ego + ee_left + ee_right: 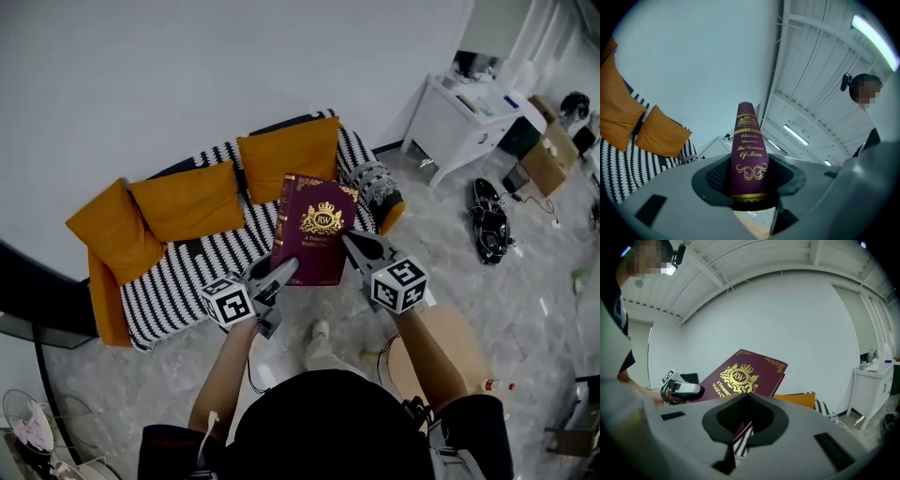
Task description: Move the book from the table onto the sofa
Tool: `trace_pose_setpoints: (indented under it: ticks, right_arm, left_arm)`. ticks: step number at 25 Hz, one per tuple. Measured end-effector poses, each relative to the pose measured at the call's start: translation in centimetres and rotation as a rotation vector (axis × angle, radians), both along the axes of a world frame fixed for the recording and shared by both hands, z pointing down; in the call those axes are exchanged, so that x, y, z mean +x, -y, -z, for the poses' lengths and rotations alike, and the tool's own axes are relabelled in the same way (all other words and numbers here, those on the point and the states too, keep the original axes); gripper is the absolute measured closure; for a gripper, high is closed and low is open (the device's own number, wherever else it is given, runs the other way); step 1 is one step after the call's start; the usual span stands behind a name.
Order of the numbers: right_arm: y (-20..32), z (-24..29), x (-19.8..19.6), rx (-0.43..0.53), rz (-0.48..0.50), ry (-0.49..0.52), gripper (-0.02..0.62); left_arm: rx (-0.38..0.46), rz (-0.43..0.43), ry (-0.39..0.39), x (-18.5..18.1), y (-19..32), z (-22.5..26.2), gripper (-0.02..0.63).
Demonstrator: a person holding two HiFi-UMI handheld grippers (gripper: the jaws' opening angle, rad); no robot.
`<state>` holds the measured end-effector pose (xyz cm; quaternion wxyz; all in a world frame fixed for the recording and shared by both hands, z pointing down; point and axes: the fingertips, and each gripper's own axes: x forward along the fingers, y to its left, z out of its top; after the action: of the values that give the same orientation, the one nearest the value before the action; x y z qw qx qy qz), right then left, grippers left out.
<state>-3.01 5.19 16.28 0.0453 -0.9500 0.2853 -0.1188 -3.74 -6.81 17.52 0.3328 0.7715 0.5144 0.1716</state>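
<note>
A maroon book (314, 230) with a gold crest hangs in the air in front of the black-and-white striped sofa (187, 272), held from both sides. My left gripper (286, 269) is shut on the book's spine (750, 154), which stands upright between the jaws (750, 197). My right gripper (350, 239) is shut on the edge of the book's front cover (740, 378), which runs into the closed jaws (743, 427). The left gripper (679, 389) also shows beyond the book in the right gripper view. Three orange cushions (187, 199) lean against the sofa's back.
A white cabinet (469, 112) stands at the back right, with cardboard boxes (548, 155) beside it. A black bag (489, 220) lies on the marble floor. A round tan stool (441, 342) stands under my right arm. A dark table edge (37, 291) runs along the left.
</note>
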Motion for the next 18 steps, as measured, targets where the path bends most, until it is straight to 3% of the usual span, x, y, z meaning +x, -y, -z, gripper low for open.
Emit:
trace_pose_setpoints:
  ticks: [6, 18]
  right_arm:
    - [-3.5, 0.3, 11.8, 0.020, 0.018, 0.052, 0.579]
    - [-3.6, -1.0, 13.0, 0.030, 0.088, 0.011, 0.580]
  left_arm:
    - [0.013, 0.018, 0.045, 11.5, -3.5, 0.6, 0.383]
    - [0.028, 0.092, -0.002, 11.8, -3.8, -0.4, 0.383]
